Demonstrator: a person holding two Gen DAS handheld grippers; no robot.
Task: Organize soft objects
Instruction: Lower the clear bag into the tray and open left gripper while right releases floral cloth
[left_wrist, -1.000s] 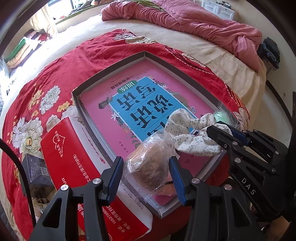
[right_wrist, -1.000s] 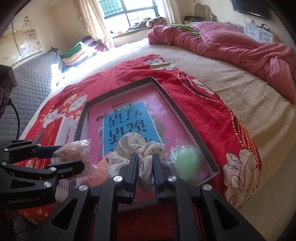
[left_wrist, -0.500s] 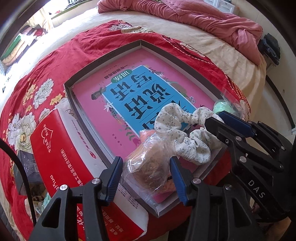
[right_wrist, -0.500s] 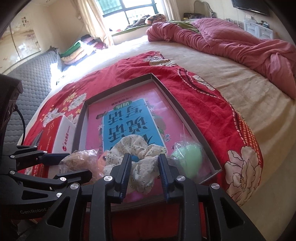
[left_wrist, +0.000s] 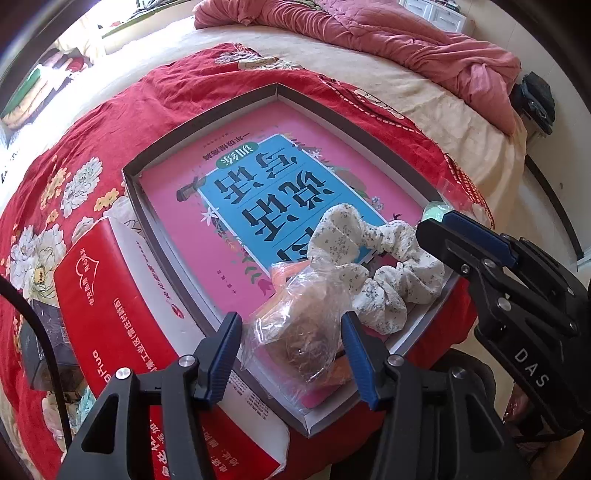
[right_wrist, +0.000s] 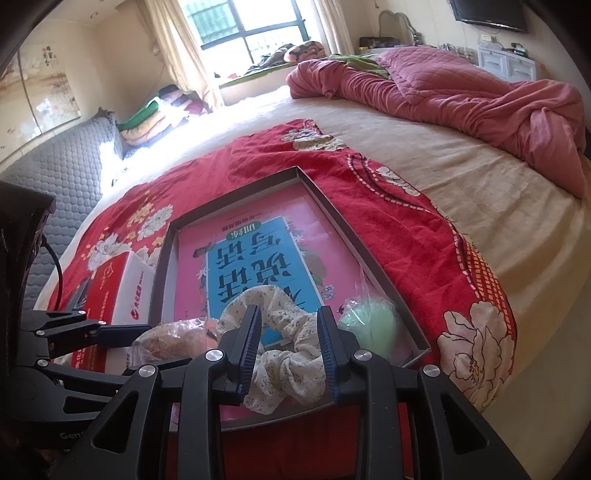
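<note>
Reading "DAS" on right gripper; red box print seemingly Chinese.

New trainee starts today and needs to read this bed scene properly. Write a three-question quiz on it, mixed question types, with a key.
1. True or false: the flowered scrunchie lies inside the shallow box.
2. Which item sits between the left tongs? A) green ball B) bagged brown toy C) red carton
3. Fill in: the right tongs have just been ____ around the scrunchie.

Key
1. True; it rests on the pink book in the box.
2. B, the bagged brown toy; the green ball sits in the box's near right corner, the red carton outside it.
3. Opening; the pads no longer squeeze the cloth.
</note>
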